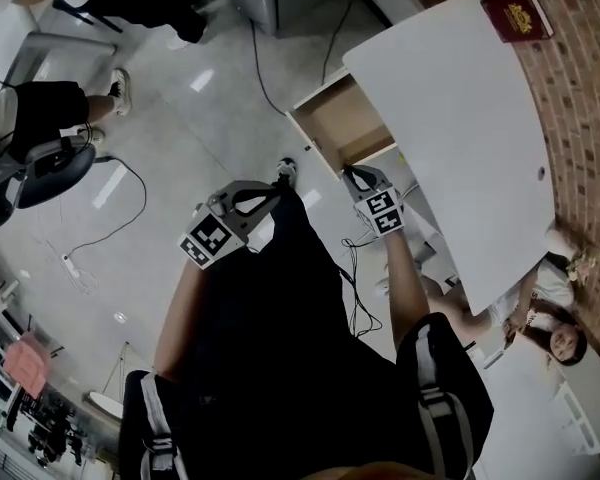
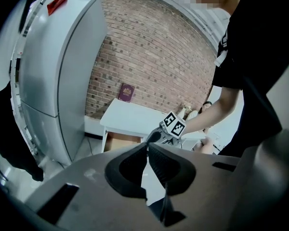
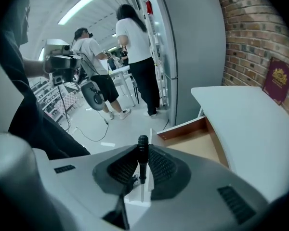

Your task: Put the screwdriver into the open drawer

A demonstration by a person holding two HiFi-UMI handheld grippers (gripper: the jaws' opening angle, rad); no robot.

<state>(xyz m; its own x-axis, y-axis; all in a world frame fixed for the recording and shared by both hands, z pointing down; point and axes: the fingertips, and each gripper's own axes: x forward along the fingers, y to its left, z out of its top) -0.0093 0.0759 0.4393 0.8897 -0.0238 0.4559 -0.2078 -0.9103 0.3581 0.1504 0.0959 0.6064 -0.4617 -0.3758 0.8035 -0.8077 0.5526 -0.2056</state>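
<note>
A black-handled screwdriver (image 3: 142, 163) stands upright between the jaws of my right gripper (image 3: 143, 149), which is shut on it, its thin shaft pointing down. Just ahead and to the right, the open wooden drawer (image 3: 198, 139) sticks out from under a white table (image 3: 253, 129). From above, the right gripper (image 1: 356, 177) hovers right beside the drawer (image 1: 342, 123). My left gripper (image 1: 277, 186) hangs over the floor left of it. Its jaws (image 2: 147, 146) are shut with nothing between them. The left gripper view also catches the right gripper's marker cube (image 2: 174, 124) near the table (image 2: 132, 117).
A dark red book (image 1: 517, 13) leans against the brick wall on the table. A tall grey cabinet (image 3: 188, 47) stands beyond the drawer. People stand by an office chair (image 3: 94, 94) farther back, cables (image 1: 120, 223) lie on the floor, and a person (image 1: 550, 318) sits by the wall.
</note>
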